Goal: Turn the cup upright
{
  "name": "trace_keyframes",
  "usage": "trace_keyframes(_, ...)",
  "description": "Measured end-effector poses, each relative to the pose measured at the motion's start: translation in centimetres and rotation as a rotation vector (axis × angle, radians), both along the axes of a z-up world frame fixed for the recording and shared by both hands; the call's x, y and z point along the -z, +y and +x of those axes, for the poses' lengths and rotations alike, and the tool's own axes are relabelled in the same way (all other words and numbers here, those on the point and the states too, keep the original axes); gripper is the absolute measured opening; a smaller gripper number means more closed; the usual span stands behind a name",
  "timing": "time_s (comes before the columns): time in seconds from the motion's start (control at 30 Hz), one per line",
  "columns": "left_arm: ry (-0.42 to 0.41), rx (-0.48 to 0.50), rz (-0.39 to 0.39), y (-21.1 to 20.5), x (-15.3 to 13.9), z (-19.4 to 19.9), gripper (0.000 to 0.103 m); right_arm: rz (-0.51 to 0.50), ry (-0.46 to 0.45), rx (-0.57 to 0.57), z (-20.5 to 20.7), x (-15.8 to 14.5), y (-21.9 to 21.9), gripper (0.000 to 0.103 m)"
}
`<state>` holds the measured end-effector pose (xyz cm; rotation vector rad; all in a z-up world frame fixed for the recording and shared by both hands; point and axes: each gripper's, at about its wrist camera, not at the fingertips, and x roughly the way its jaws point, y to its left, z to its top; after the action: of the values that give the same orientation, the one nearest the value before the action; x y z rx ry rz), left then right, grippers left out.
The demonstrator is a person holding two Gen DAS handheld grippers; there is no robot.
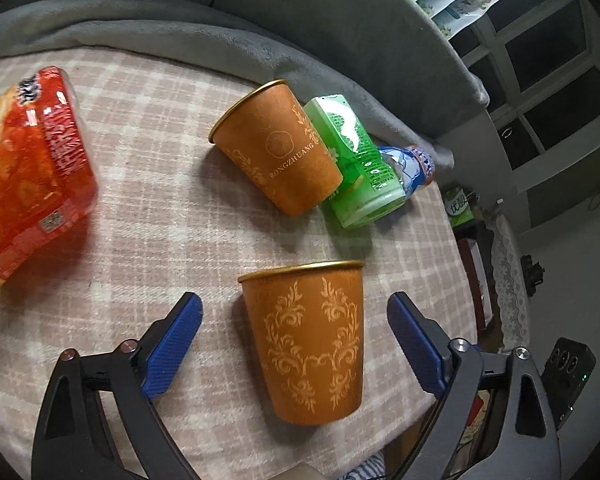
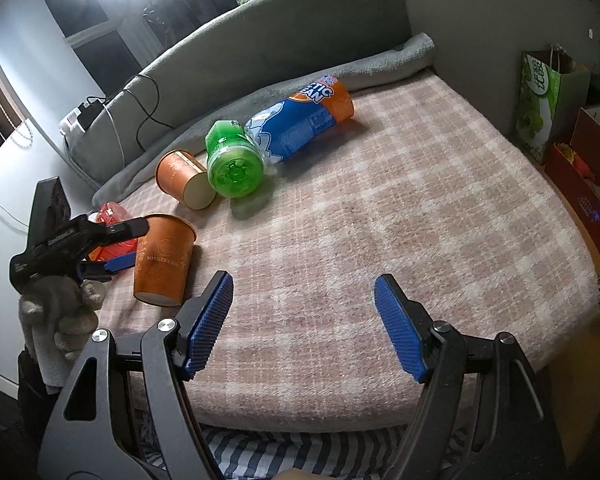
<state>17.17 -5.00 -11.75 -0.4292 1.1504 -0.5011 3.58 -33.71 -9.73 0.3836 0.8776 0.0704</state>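
From the left wrist view, the left tool point(image 1: 294, 338) stands wide open, its blue pads point(image 1: 172, 354) on either side of the near orange paper cup point(image 1: 306, 344) and clear of its wall. This cup stands upright, gold rim up, on the pink plaid blanket point(image 1: 148, 216) that covers the bed, at about 6 o'clock in that view. In the right wrist view the same near orange paper cup point(image 2: 162, 260) sits at 9 o'clock, between the left tool's two fingers point(image 2: 130, 227), with a gloved hand point(image 2: 58, 312) below holding the tool.

The right tool point(image 2: 304, 322) is also spread open, with only bare blanket point(image 2: 380, 208) between its pads point(image 2: 208, 322).

Farther out, at 12 o'clock from the near cup, a second orange paper cup point(image 1: 278, 148) lies on its side, its mouth pointing to 10 o'clock and its base touching a green plastic bottle point(image 1: 352, 168). Just beyond the green bottle lies a blue and orange bottle point(image 1: 412, 170), also on its side. At 9 o'clock lies a red snack packet point(image 1: 36, 168).

At the far edge runs a grey fleece blanket point(image 1: 204, 36) against a grey headboard point(image 2: 284, 28). A green paper bag point(image 2: 540, 100) stands at 2 o'clock in the right wrist view.
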Motion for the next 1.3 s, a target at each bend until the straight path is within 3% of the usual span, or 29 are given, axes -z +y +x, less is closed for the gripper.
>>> trace_keyframes(0.1, 0.022, 0.007, -0.009, -0.4, 0.6, 0.5, 0.09, 0.005, 0.007, 0.01, 0.0, 0.3, -0.2, 0.076)
trace_keyframes(0.27, 0.042, 0.026, -0.02, -0.4, 1.0, 0.8, 0.074, 0.008, 0.012, 0.018, 0.1, 0.4, -0.4, 0.076)
trace_keyframes(0.73, 0.01, 0.03, -0.02, -0.6, 0.7, 0.3, 0.068, -0.074, -0.048, 0.006, -0.4, -1.5, 0.9, 0.076)
trace_keyframes(1.3, -0.224, 0.002, 0.097, -1.7, -2.7, -2.4, 0.067, -0.113, -0.078, -0.01, -0.6, -2.3, 1.9, 0.076)
